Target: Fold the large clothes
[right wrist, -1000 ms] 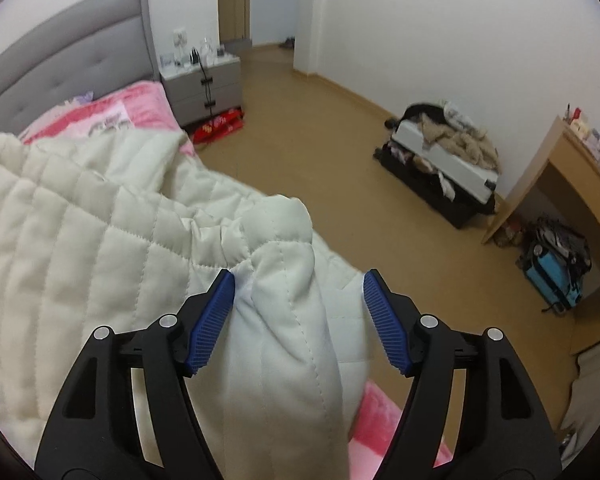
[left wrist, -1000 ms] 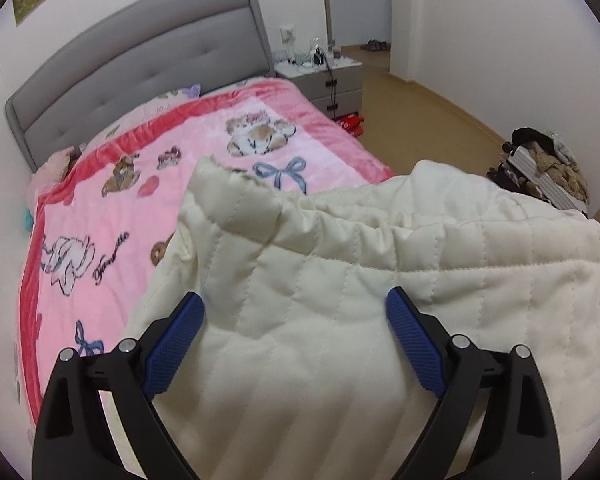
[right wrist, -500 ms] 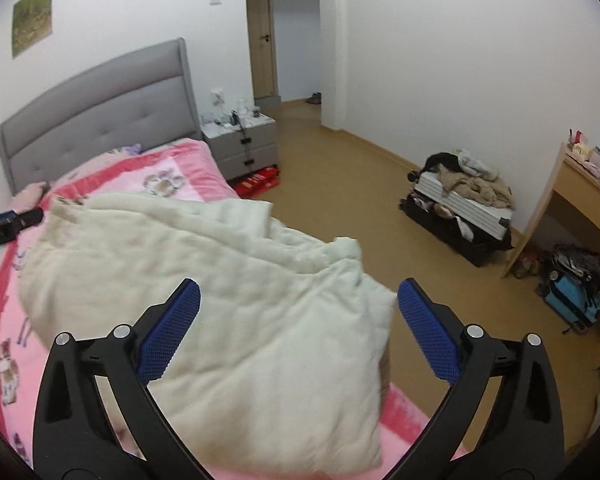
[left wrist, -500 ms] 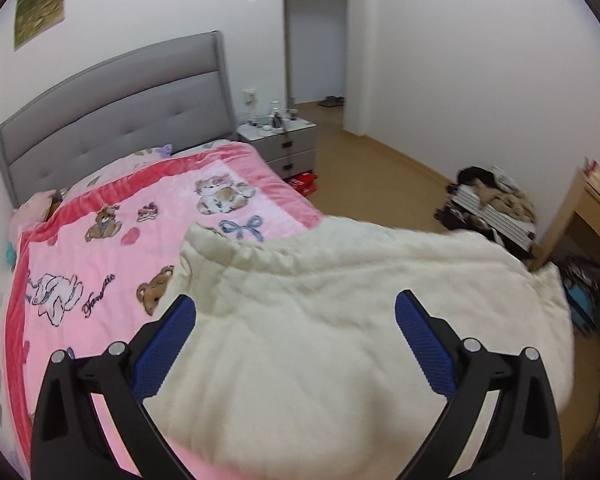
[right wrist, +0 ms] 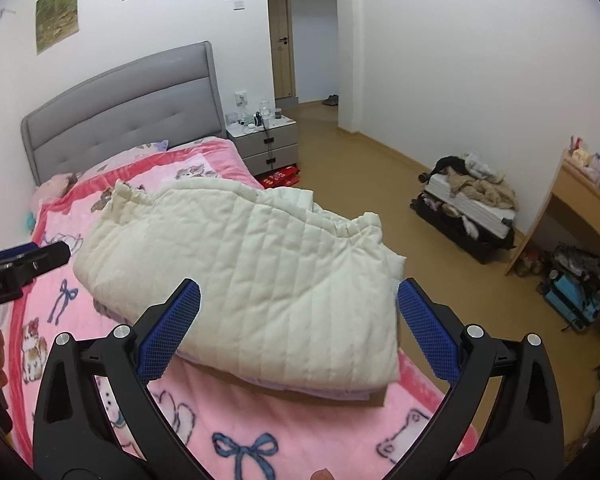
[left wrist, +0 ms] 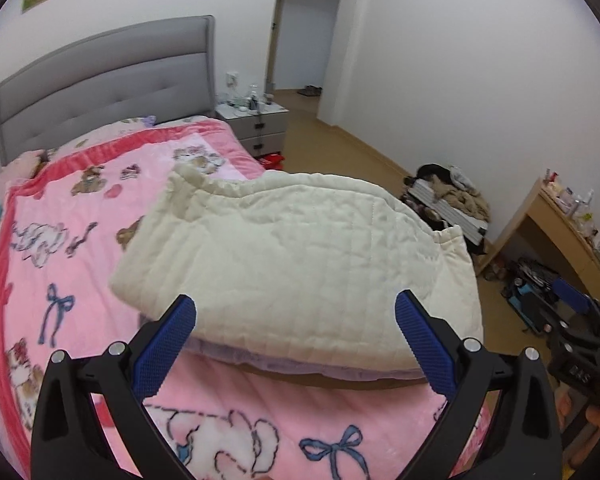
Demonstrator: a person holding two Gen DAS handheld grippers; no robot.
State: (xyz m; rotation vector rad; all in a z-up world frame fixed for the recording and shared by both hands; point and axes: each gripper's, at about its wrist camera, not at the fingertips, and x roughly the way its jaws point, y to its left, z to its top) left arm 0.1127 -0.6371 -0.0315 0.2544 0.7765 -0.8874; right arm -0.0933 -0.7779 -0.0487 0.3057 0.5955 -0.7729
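Both grippers stand wide open with nothing between the blue pads: the left gripper [left wrist: 296, 334] and the right gripper [right wrist: 299, 322] each hang above the near edge of the bed [left wrist: 80, 216], clear of the cloth. Their jaws have just been opening; a second ago the right one pinched a bunched corner of the quilt and the left one sat low over it, and since then both have let go and pulled back and up, so the whole bundle now shows.

One bed fills the room from 9 o'clock to the middle, with one grey padded headboard [right wrist: 128, 120] at 11 o'clock and one pink cartoon-print blanket [left wrist: 60, 248] spread over it. On that blanket lies one cream quilted comforter [left wrist: 300, 248], folded over into a thick pad. It rests on the bed's near right part, its right side at the mattress edge. In the left wrist view its long axis runs from 10 o'clock to 4 o'clock, the ruffled end pointing to the headboard; a paler lilac layer shows under its near edge.

One wooden table [right wrist: 580, 196] stands at 3 o'clock, carrying small bottles too small to count. One open suitcase [right wrist: 468, 216] heaped with clothes lies on the floor at 2 o'clock. One grey nightstand [right wrist: 266, 140] with two drawers sits at 12 o'clock beside the bed. Two pictures [right wrist: 56, 14] hang on the wall at 11 o'clock.
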